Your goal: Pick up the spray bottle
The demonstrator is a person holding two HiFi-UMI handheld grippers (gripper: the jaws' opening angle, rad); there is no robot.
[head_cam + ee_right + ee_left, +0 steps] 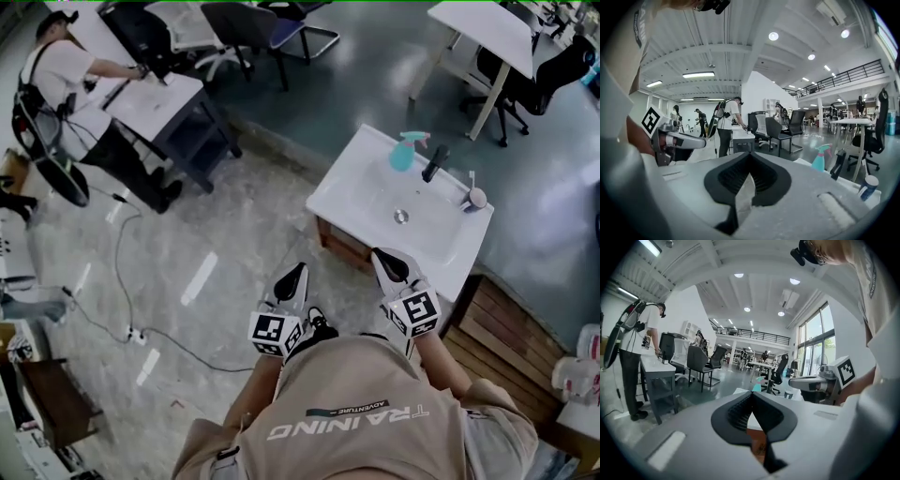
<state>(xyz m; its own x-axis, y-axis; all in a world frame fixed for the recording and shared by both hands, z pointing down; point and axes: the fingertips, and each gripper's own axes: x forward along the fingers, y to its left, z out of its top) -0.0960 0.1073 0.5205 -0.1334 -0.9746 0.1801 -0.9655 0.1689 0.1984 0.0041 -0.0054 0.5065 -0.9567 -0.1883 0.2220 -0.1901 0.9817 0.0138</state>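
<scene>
Grey polished floor [234,244] is seen from steeply above, and on it a white sink [356,202] is set on a wooden cabinet [339,242]. Near the sink's front edge two grippers are held side by side. The left gripper [292,278] and the right gripper [387,263] are each shown with jaws pressed together and nothing gripped between them. A teal spray bottle [405,151] is stood upright on the sink's far rim, untouched and well apart from both grippers. It is placed just beside a black tap [435,162]. A small cup [476,197] is seen at the rim's right corner.
</scene>
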